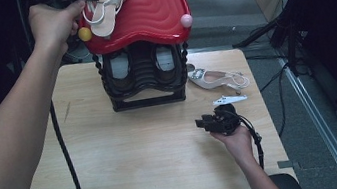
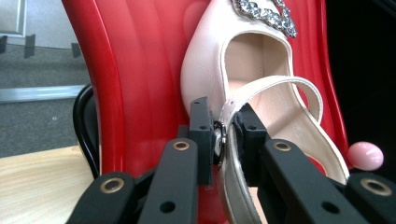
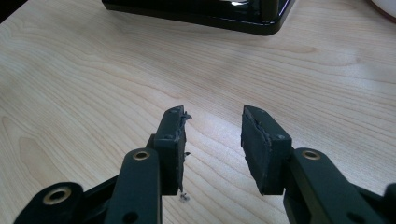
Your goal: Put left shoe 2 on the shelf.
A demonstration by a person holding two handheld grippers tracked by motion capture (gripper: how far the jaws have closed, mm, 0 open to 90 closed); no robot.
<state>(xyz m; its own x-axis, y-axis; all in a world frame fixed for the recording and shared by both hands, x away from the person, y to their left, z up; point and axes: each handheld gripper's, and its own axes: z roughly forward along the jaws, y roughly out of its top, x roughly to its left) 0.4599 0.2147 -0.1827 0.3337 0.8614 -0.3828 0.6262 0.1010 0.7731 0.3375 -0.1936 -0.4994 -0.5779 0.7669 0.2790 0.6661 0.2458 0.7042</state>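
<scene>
The left gripper (image 2: 226, 128) pinches the sandal (image 2: 261, 93) by its strap on the red shelf (image 1: 154, 10); it should release only once the sole rests flat. The right gripper (image 3: 212, 140) idles spread over the table (image 3: 93, 93).

We see a light wooden table (image 1: 142, 169). A black shoe rack (image 1: 144, 80) with a red top (image 1: 154, 10) stands at its far side. A white shoe (image 1: 214, 78) lies right of it.
</scene>
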